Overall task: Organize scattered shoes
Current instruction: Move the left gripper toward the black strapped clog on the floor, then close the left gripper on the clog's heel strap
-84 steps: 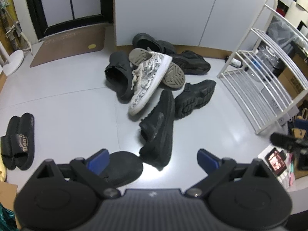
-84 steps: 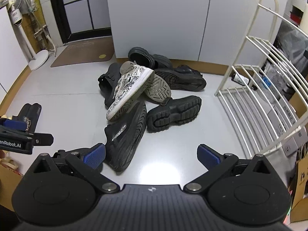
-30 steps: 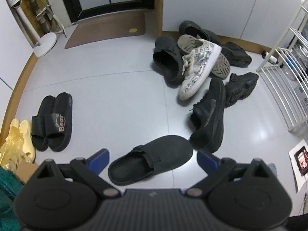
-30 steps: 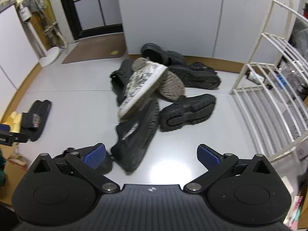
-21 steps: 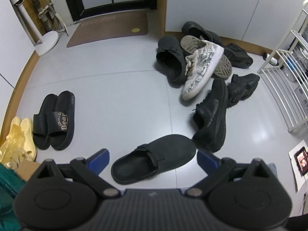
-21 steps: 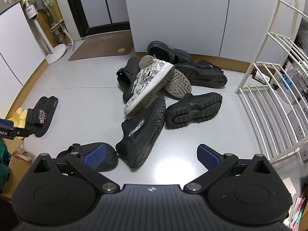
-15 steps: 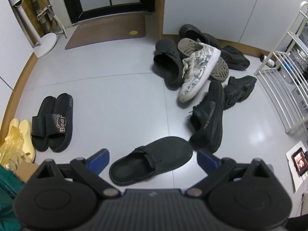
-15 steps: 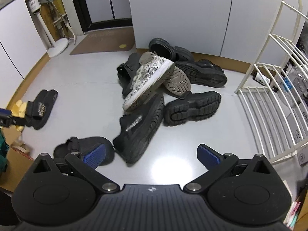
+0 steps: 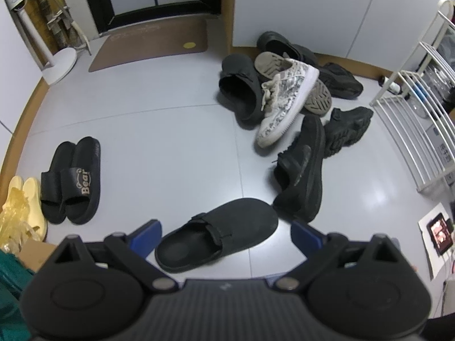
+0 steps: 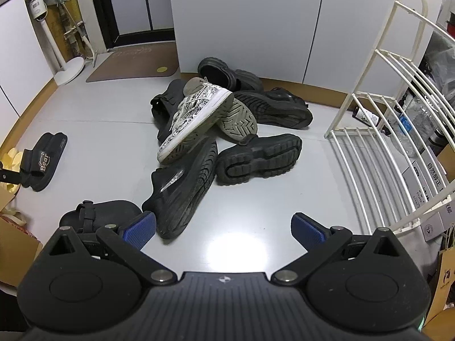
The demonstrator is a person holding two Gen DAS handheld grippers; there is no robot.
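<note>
A black clog (image 9: 219, 234) lies alone on the grey floor, right in front of my open left gripper (image 9: 226, 237), which hangs above it holding nothing. Behind it sits a heap of shoes: a black sneaker (image 9: 303, 170), a white patterned sneaker (image 9: 284, 102), a second black clog (image 9: 240, 88) and other black shoes. In the right wrist view the same heap shows the patterned sneaker (image 10: 196, 119), the black sneaker (image 10: 182, 187) and a chunky black shoe (image 10: 258, 157) on its side. My right gripper (image 10: 224, 231) is open and empty above bare floor, the lone clog (image 10: 96, 213) at its left finger.
A pair of black "Bear" slides (image 9: 71, 179) and yellow slippers (image 9: 20, 201) stand side by side at the left wall. A white wire shoe rack (image 10: 392, 130) stands at the right. A doormat (image 9: 150, 44) and fan base (image 9: 61, 64) lie at the back left.
Both views have risen and pulled back from the heap. The left view swung left, bringing the lone clog and the slides into sight. Both grippers stayed open.
</note>
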